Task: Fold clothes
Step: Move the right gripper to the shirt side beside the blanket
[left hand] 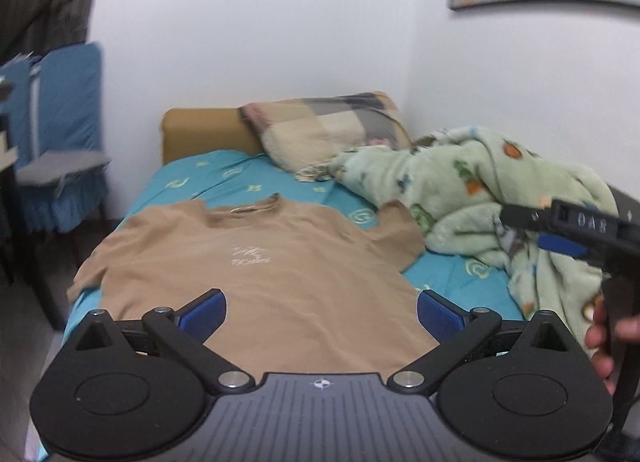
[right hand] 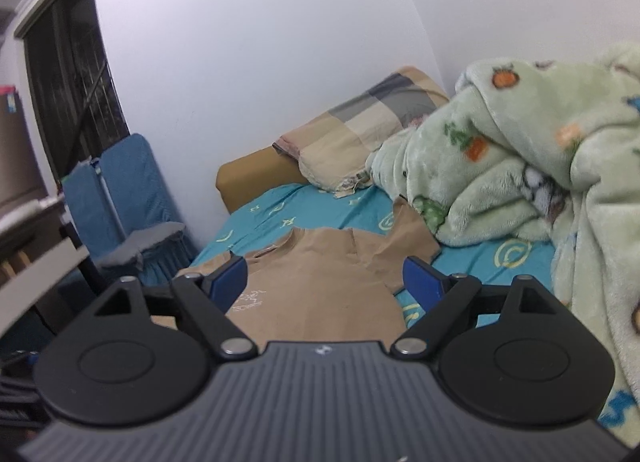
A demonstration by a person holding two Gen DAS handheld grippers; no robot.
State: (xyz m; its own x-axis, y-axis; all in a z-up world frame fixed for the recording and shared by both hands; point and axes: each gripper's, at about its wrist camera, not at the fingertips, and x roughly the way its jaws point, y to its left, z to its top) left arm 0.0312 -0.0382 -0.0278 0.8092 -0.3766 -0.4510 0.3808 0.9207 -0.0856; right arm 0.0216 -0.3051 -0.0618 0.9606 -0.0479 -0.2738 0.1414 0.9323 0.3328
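Observation:
A tan T-shirt [left hand: 256, 262] lies spread flat, front up, on the bed's teal sheet [left hand: 224, 177], collar toward the headboard. My left gripper [left hand: 320, 312] is open and empty, hovering above the shirt's lower part. My right gripper [right hand: 324, 282] is open and empty, above the shirt [right hand: 320, 290] near its right sleeve [right hand: 408, 242]. The right gripper also shows in the left wrist view [left hand: 560, 229], held by a hand at the right edge.
A crumpled green fleece blanket [left hand: 492, 197] fills the bed's right side, touching the shirt's right sleeve. A checked pillow [left hand: 324, 129] leans on the mustard headboard [left hand: 200, 133]. A blue-covered chair [left hand: 64, 141] stands left of the bed. White walls behind.

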